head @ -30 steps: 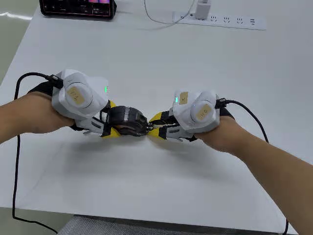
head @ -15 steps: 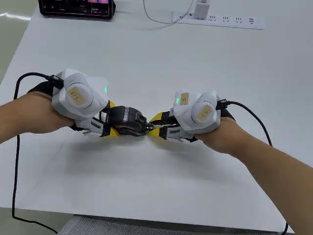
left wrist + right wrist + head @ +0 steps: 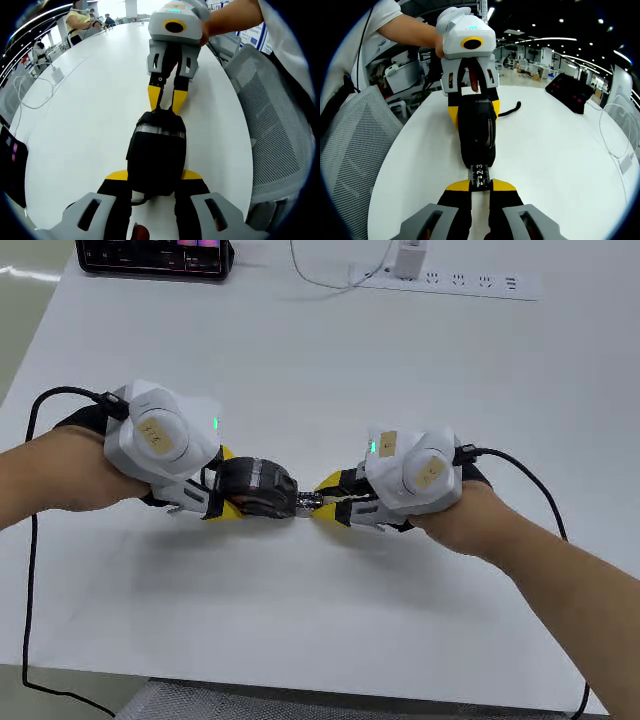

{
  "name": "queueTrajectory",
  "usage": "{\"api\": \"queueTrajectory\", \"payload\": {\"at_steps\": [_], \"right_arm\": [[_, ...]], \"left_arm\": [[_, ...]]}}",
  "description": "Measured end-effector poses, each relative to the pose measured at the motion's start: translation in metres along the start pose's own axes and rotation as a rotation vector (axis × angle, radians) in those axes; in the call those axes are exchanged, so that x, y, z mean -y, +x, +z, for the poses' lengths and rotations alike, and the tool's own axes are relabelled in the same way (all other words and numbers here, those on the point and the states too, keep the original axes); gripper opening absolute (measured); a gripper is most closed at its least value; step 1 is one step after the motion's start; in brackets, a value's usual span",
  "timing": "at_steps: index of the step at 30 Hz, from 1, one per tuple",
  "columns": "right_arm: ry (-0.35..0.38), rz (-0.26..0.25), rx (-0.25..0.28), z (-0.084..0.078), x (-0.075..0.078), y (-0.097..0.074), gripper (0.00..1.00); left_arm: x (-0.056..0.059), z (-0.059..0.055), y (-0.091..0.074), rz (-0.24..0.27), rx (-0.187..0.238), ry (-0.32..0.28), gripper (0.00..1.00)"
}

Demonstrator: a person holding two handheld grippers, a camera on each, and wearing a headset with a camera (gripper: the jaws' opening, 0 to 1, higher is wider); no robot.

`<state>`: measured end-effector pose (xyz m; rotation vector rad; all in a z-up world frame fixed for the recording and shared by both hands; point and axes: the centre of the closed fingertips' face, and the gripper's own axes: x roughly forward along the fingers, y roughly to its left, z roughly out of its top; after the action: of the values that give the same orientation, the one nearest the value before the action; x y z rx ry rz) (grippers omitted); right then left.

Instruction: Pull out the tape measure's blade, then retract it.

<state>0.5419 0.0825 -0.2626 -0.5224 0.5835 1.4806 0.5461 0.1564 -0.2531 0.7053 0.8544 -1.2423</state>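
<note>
Both clamped – left gripper (image 3: 228, 483) on tape measure (image 3: 258, 487), right gripper (image 3: 325, 498) on blade (image 3: 480, 175), v. little out

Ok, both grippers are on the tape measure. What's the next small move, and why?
Probably draw the right gripper straight away from the tape measure, holding the left gripper steady. The right is shut on the blade tip, just a short stretch is out, and the left clamps the tape measure.
</note>
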Motion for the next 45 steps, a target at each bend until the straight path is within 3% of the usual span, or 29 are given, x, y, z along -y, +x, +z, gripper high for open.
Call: {"api": "queueTrajectory", "payload": {"at_steps": [32,45], "right_arm": [[0.011,-0.014,-0.060,-0.025,0.006,-0.028,0.07],[0.016,-0.017,-0.062,-0.028,0.008,-0.034,0.07]], "left_arm": [[0.000,0.000,0.000,-0.002,-0.010,-0.016,0.28],[0.000,-0.001,0.000,-0.003,-0.012,-0.018,0.28]]}}
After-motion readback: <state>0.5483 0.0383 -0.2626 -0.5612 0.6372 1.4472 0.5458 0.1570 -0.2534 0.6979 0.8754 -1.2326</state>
